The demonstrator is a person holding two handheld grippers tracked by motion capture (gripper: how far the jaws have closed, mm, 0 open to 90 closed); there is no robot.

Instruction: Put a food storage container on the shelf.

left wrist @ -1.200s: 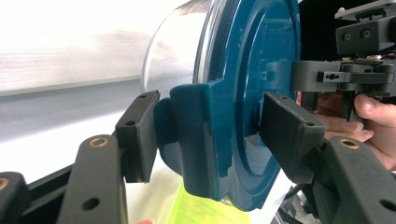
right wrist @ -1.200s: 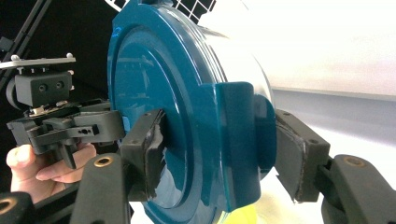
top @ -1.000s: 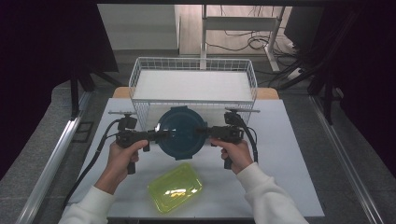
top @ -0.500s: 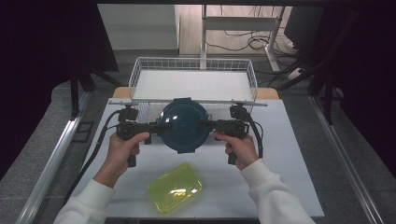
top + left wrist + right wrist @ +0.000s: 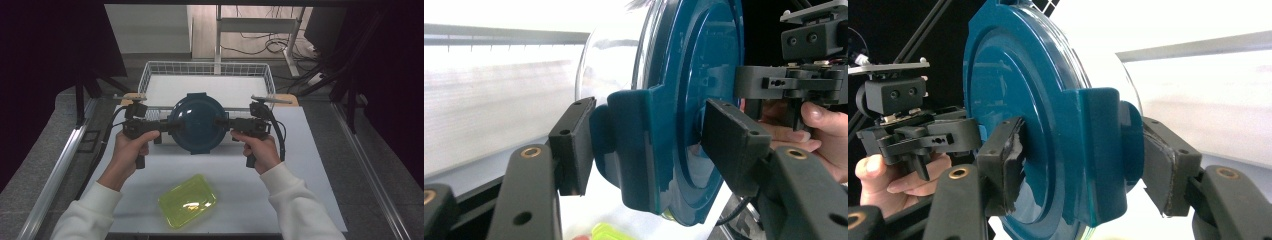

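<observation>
Teal lidded container [image 5: 197,124], round w/ a domed see-through bowl and a teal lid, hangs in the air above the far half of the white surface [image 5: 300,165], just in front of the wire basket [image 5: 150,75] at the far edge. It's tipped on its side, so the lid faces the person and the dome faces the basket. Two tab handles stick out, one per side.

Left claw [image 5: 167,127] pinches the left tab: in the left gripper view the jaws sit on either side of the tab [image 5: 634,145], one pad against the bowl side, the other pad close to the lid side; contact there is hard to tell. Right claw [image 5: 225,122] pinches the right tab [image 5: 1103,150] the same way, w/ worn pads pressing lid and bowl sides.

Both hands, in white sleeves, grip the claw handles level w/ each other, left hand [image 5: 131,150] and right hand [image 5: 260,150].

Yellow-green translucent box [image 5: 187,201] lies flat near the near edge of the surface, well apart from the container, roughly mid-width.
</observation>
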